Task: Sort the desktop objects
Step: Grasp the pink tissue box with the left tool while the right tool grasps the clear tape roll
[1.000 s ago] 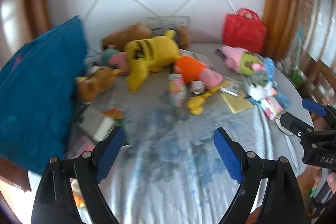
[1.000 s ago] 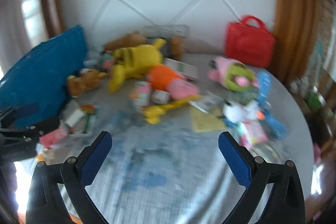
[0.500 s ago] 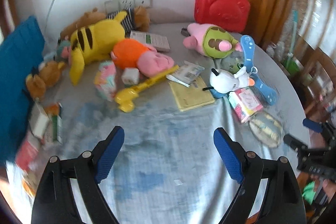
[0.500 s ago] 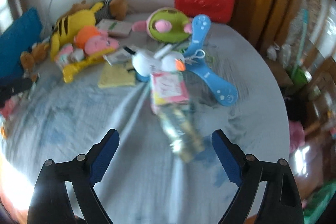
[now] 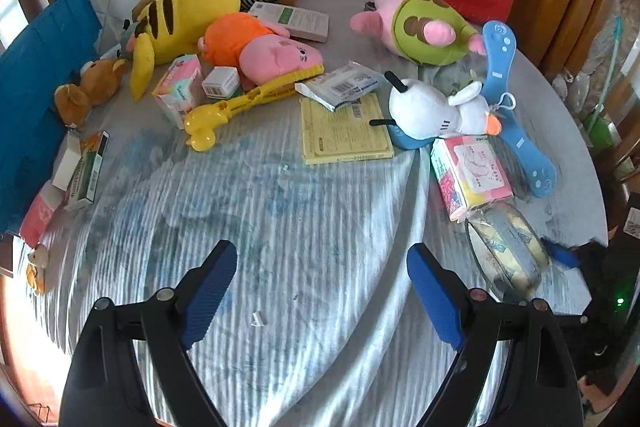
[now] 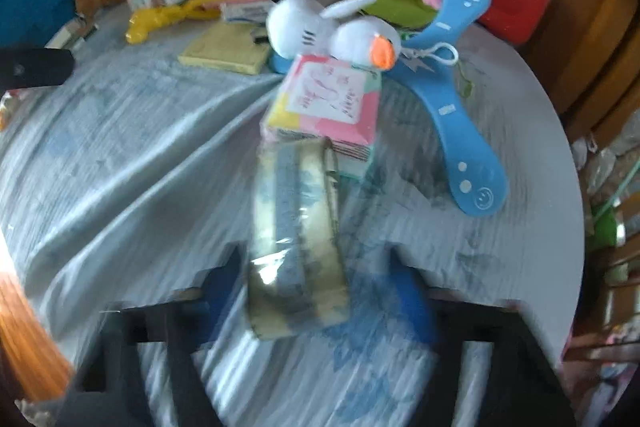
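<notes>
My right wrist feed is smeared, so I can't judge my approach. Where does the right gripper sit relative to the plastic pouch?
Observer: In the left wrist view, one blue finger of the right gripper is low on the cloth, right beside the far side of the pouch.
Operator: Is the left gripper holding anything?
Observer: No. The left gripper is open over bare cloth.
Operator: Anything loose near it?
Observer: A small white scrap lies on the cloth by its left finger.
</notes>
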The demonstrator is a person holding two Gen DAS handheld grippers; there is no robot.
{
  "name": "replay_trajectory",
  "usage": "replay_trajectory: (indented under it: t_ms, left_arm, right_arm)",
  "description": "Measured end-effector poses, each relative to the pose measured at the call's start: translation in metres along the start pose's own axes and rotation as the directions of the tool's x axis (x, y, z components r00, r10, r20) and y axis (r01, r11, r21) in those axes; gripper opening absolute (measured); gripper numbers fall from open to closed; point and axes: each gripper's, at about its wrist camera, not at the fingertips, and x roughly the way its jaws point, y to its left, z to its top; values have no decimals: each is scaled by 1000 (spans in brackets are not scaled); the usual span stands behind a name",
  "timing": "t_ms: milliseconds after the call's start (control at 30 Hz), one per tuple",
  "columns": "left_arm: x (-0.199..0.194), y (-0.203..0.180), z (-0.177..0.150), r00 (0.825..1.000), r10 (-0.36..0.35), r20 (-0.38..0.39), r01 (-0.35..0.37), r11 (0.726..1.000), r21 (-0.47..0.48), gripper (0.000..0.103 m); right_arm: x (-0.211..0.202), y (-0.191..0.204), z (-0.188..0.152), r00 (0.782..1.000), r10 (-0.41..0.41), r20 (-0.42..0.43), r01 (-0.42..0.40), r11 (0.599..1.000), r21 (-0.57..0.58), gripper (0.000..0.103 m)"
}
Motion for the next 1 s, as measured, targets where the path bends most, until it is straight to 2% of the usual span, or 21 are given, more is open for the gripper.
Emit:
replay_trajectory:
  t_ms: [233, 467, 600, 667, 767, 933, 967, 1000]
  left_arm:
    - [21, -48, 13, 999, -42, -34, 43, 999, 27, 87]
    - [56, -111, 33, 995, -83, -59, 84, 996, 21, 88]
    - [87, -142, 41, 994, -77, -82, 79, 997, 22, 88]
    - [98, -152, 44, 991, -105, -87, 106, 994, 7, 88]
    - [107, -163, 48, 987, -141, -73, 140, 990, -8, 88]
    - [118, -179, 52, 988, -134, -78, 135, 991, 10, 88]
    - [120, -182, 52, 988, -130, -79, 132, 991, 15, 87]
    - [123, -185, 53, 989, -127, -82, 129, 991, 21, 68]
  right_arm:
    - [-26, -51, -5, 993, 97, 71, -107, 983, 152, 43]
    - [-51, -125, -10, 990, 41, 133, -73, 966, 247, 43]
    - [-47, -148, -10, 987, 48, 151, -86, 962, 260, 43]
    - [-43, -153, -12, 988, 51, 149, -89, 962, 258, 43]
    - [-37, -159, -14, 988, 61, 139, -95, 963, 253, 43]
    - [-28, -168, -17, 989, 67, 128, -97, 965, 245, 43]
    - [-28, -169, -18, 990, 64, 128, -94, 965, 246, 43]
    - [-28, -171, -19, 990, 60, 127, -90, 965, 247, 43]
